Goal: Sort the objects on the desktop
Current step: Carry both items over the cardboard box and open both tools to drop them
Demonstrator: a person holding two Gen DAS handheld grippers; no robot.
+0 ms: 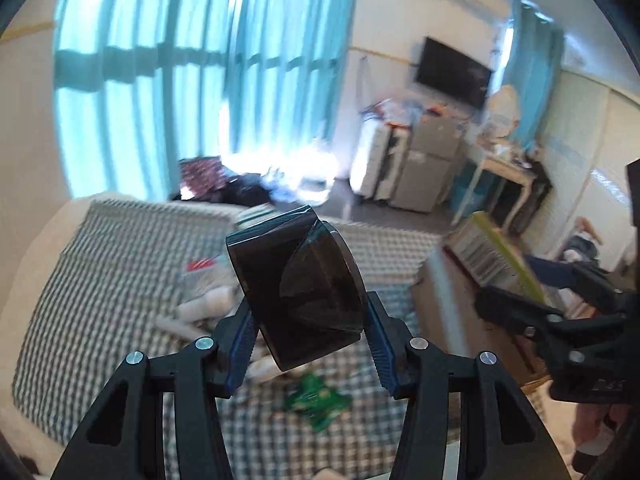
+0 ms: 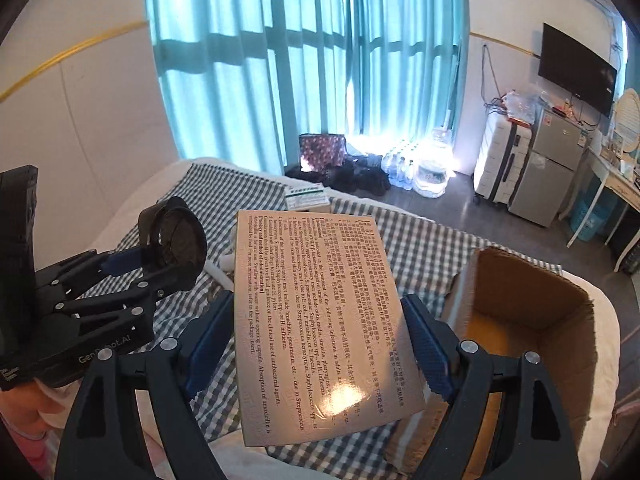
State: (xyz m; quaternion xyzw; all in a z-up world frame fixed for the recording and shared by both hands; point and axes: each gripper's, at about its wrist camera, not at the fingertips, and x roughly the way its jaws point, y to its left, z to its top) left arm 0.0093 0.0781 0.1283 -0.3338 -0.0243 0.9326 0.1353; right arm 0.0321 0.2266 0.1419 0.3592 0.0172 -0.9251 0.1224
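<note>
Left wrist view: my left hand-held gripper (image 1: 308, 320) is clamped on a black cylindrical object (image 1: 298, 288), pads on its flanks, held clear above the checked bedcover (image 1: 100, 280). Loose items lie below it, blurred; a green packet (image 1: 316, 400) shows.

Right wrist view: my right hand-held gripper (image 2: 320, 336) pinches a medicine box (image 2: 324, 320) by its long edges, print side up. The open cardboard box (image 2: 524, 312) sits just right of it, likely the drop target.
</note>
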